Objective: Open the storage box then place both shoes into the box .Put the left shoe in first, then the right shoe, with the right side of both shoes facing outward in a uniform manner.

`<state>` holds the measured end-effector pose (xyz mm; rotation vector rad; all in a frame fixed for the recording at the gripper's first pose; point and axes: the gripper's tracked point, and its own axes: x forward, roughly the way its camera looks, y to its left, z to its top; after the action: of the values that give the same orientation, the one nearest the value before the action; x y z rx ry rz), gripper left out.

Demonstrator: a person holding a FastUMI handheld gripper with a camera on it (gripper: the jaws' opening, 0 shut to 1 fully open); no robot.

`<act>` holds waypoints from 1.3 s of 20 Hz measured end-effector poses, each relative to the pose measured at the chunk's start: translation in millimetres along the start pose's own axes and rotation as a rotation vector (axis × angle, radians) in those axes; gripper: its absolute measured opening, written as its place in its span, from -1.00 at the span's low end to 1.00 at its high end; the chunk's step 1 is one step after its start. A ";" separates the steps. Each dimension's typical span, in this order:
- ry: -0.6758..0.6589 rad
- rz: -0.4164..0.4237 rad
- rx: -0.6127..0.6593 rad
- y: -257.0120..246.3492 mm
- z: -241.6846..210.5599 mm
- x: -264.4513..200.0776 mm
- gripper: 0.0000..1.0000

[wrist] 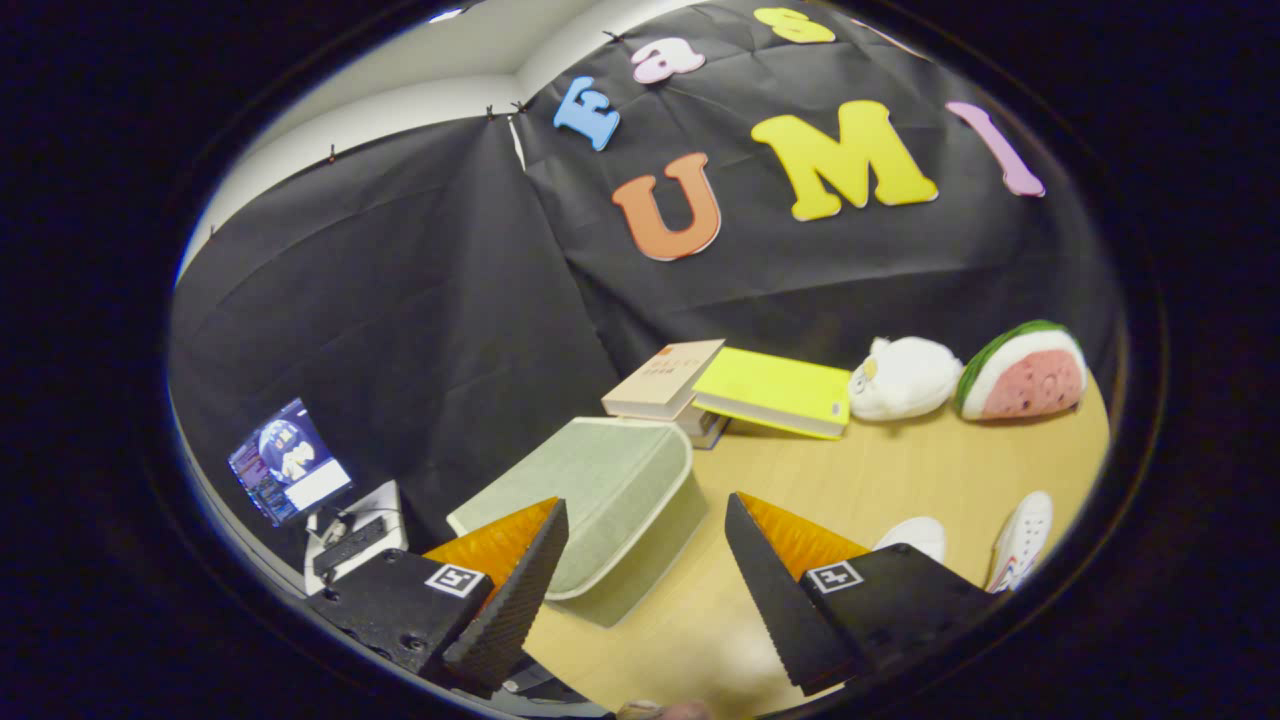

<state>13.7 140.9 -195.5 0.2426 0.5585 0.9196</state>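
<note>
Far left at nine o'clock: small screen point(288, 462) on a stand, text unreadable. Fingers point(640, 590) spread wide, gripping nothing. Storage box point(590, 500), pale green, lid shut, just ahead of the left finger at eleven o'clock. Beyond it at twelve o'clock: tan book point(665, 380) with illegible cover print, yellow book point(775, 392). At one o'clock: white plush point(903, 378), watermelon plush point(1025, 370). Two white shoes point(1020, 540) on the tabletop point(700, 600), beside the right finger at three o'clock.
</note>
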 end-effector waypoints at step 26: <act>0.320 0.268 0.544 27.3 -42.6 73.3 0.47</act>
<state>6.5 214.5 -245.1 0.6803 1.0914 1.0594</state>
